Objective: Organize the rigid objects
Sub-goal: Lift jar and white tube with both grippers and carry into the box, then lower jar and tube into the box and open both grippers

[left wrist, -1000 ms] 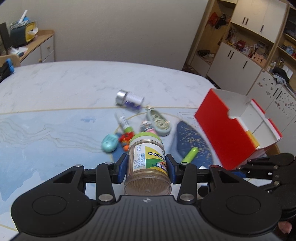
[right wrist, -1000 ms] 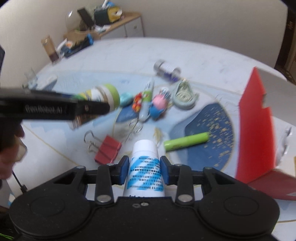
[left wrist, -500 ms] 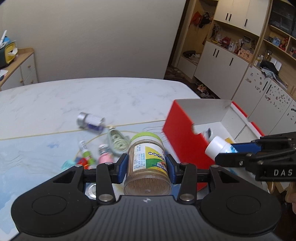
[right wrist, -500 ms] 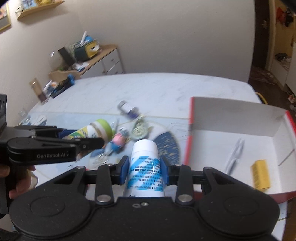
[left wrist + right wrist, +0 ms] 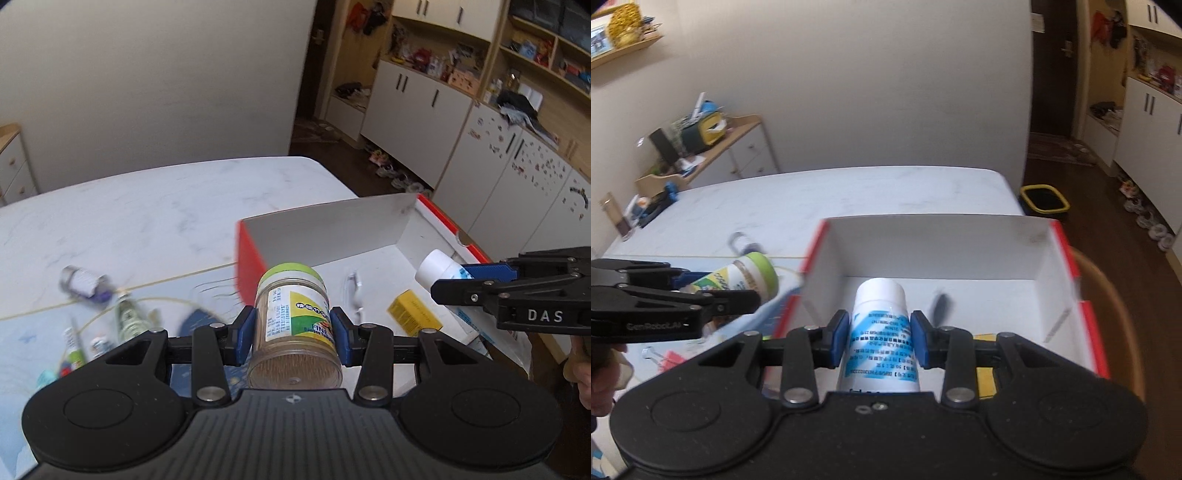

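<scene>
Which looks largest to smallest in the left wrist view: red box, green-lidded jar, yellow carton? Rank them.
1. Red box
2. Green-lidded jar, though it is enlarged by nearness to the camera
3. Yellow carton

A green-lidded toothpick jar (image 5: 293, 317) and a white blue-labelled bottle (image 5: 881, 339) hang tilted above the red-edged white box (image 5: 960, 240).

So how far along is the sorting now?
Done: a yellow box and a clear pen lie in the red box. In hand: left gripper holds the green-lidded jar, right gripper the white bottle. Left: the silver-capped vial and other small items on the table.
</scene>
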`<action>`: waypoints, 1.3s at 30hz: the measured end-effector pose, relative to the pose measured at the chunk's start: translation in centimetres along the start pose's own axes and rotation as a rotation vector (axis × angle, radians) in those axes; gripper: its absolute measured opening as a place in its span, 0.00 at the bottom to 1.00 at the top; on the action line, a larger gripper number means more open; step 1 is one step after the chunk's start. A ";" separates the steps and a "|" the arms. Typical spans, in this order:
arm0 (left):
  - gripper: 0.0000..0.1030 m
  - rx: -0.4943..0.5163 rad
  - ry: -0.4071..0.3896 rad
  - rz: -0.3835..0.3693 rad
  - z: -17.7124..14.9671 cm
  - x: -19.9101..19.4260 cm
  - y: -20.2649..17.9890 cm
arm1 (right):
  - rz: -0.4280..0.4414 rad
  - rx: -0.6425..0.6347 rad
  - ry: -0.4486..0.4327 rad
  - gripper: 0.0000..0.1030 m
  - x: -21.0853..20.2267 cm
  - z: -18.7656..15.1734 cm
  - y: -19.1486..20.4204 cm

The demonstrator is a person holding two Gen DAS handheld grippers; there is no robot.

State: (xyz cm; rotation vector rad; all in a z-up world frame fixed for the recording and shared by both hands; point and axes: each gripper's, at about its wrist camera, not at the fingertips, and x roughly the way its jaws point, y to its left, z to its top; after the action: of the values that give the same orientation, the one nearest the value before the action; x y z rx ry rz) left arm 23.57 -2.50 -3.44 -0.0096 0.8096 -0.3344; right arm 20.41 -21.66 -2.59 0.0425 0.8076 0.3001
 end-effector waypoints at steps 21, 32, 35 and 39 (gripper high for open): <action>0.42 0.136 0.233 0.160 3.4 13.3 -6.7 | -0.059 -0.064 0.106 0.34 6.9 0.5 -8.1; 0.42 0.116 0.339 0.192 3.4 16.8 -6.7 | -0.021 -0.108 0.171 0.34 8.8 0.0 -8.8; 0.42 0.107 0.359 0.193 3.4 17.2 -6.7 | -0.019 -0.118 0.184 0.34 9.1 -0.2 -8.8; 0.41 0.090 0.390 0.190 3.5 17.9 -6.3 | -0.013 -0.127 0.200 0.34 9.3 -0.3 -8.8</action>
State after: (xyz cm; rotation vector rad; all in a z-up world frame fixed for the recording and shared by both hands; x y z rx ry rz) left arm 35.72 -14.19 -12.81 0.2220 1.1709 -0.1934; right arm 28.42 -27.51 -10.66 -0.1130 0.9855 0.3463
